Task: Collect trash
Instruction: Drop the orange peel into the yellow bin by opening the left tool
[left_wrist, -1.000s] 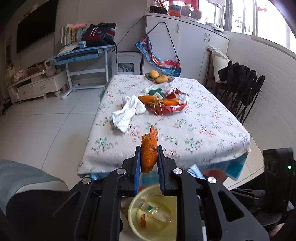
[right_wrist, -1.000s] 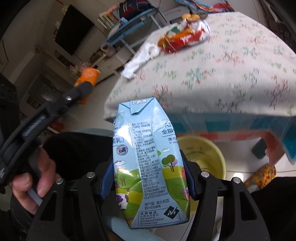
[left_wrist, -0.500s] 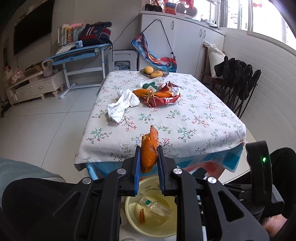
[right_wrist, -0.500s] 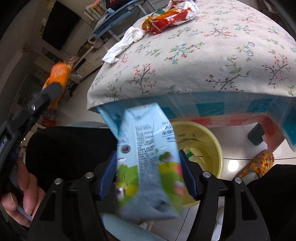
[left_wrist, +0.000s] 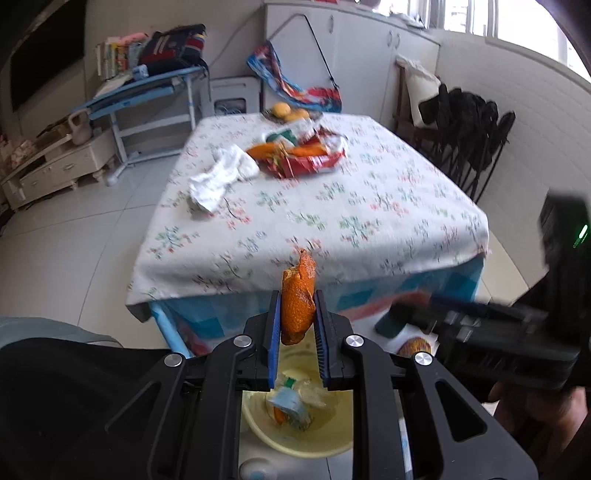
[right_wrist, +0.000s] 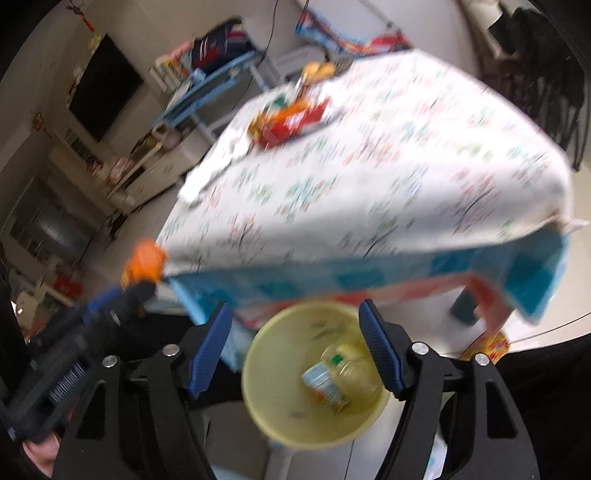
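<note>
Left tool (left_wrist: 297, 325) was seen clenched on a piece of orange peel (left_wrist: 297, 299), which stood upright between its pads. The yellow bin (left_wrist: 295, 439) lay directly below and just ahead of this tool, on the floor before the bench (left_wrist: 369, 206). Right tool (right_wrist: 295, 350) was seen released, with nothing between its wide-set pads; the bin (right_wrist: 258, 373) was framed between them, just beneath. A carton (right_wrist: 325, 384) and a clear bottle (right_wrist: 351, 365) lay inside the bin. Further trash, a red wrapper pile (left_wrist: 299, 155) and a white tissue (left_wrist: 221, 175), lay on the bench, well ahead of both tools.

The step in hand was judged to be the dropping of collected items into the bin, with the peel not yet let go. The next move was judged to call for the left tool to be opened over the bin mouth, so that the peel falls inside and clear of the rim. The right view was blurred.
</note>
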